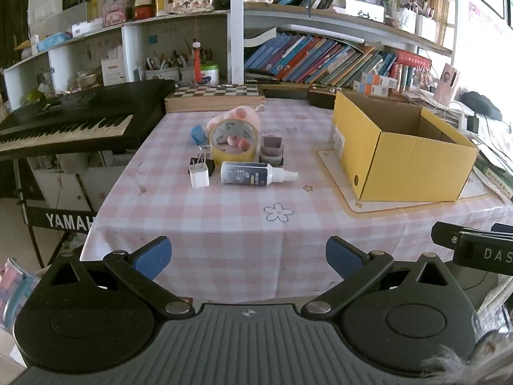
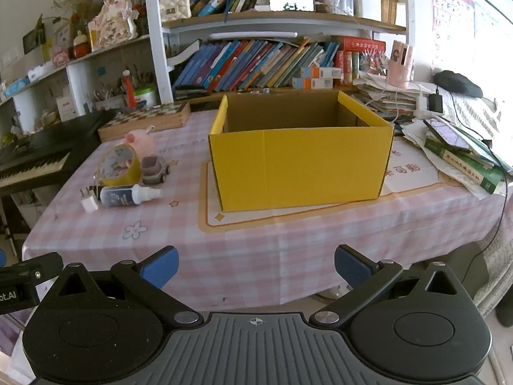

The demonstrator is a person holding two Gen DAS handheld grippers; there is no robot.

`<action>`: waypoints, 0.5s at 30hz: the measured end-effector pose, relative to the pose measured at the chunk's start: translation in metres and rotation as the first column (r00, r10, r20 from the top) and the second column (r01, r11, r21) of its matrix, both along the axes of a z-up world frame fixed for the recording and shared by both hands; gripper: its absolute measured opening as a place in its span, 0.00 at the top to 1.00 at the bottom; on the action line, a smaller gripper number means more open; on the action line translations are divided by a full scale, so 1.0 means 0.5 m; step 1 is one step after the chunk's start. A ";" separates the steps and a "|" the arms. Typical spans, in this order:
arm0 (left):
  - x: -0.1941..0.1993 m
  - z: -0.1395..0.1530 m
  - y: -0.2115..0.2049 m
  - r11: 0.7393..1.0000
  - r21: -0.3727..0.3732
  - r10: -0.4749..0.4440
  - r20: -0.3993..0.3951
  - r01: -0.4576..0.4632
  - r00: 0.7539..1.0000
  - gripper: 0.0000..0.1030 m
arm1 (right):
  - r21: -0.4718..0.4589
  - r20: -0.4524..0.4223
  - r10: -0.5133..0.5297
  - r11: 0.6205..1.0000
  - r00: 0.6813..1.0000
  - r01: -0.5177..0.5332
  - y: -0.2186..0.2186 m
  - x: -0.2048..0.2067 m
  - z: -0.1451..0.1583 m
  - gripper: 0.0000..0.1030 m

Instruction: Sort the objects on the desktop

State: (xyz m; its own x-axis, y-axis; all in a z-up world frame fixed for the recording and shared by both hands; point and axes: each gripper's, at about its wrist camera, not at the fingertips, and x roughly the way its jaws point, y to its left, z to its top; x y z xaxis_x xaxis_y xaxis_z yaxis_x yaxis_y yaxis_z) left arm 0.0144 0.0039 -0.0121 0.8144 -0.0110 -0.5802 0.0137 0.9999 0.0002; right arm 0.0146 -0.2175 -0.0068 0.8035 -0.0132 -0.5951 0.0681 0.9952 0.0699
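Note:
A cluster of small objects lies on the pink checked tablecloth (image 1: 224,224): a spray bottle (image 1: 253,174) on its side, a white charger plug (image 1: 198,175), a black binder clip (image 1: 202,160), a yellow tape roll (image 1: 234,142) standing on edge, a pink plush (image 1: 239,116), a blue item (image 1: 198,133) and a small grey toy car (image 1: 272,149). An open yellow cardboard box (image 2: 299,163) stands to their right. My left gripper (image 1: 248,256) hangs open before the table's front edge, well short of the cluster. My right gripper (image 2: 256,264) is open too, facing the box.
A black keyboard (image 1: 73,118) stands left of the table. A chessboard box (image 1: 214,96) lies at the back. Stacked books and papers (image 2: 461,160) with cables crowd the right edge. Bookshelves (image 2: 256,61) fill the wall behind.

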 end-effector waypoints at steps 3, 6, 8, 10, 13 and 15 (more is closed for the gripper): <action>0.000 0.000 0.000 1.000 0.001 0.000 0.000 0.000 1.000 0.00 | -0.002 -0.004 0.000 1.000 1.000 0.000 0.001 0.001 0.000 0.00; 0.000 -0.002 0.000 1.000 0.001 -0.001 0.000 0.001 1.000 0.00 | -0.002 -0.005 -0.001 1.000 1.000 0.001 0.002 0.001 0.000 0.00; 0.000 0.000 0.000 1.000 0.000 0.000 0.000 0.000 1.000 0.00 | -0.002 -0.008 -0.002 1.000 1.000 0.002 0.003 0.000 0.000 0.00; 0.000 0.000 0.000 1.000 0.000 0.000 -0.001 0.000 1.000 0.00 | -0.001 -0.010 -0.003 1.000 1.000 0.002 0.002 -0.001 0.000 0.00; -0.001 -0.005 -0.001 1.000 -0.002 0.000 -0.002 0.000 1.000 0.00 | -0.001 -0.012 -0.002 1.000 1.000 0.002 0.003 -0.001 0.000 0.00; -0.001 -0.005 -0.002 1.000 -0.001 0.000 -0.001 0.000 1.000 0.00 | -0.001 -0.013 -0.001 1.000 1.000 0.001 0.002 -0.002 0.000 0.00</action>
State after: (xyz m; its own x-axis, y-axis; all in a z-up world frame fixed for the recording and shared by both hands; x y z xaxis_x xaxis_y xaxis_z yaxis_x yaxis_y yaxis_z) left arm 0.0137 0.0031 -0.0146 0.8136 -0.0119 -0.5813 0.0140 0.9999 -0.0009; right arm 0.0138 -0.2164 -0.0069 0.7959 -0.0149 -0.6053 0.0701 0.9952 0.0677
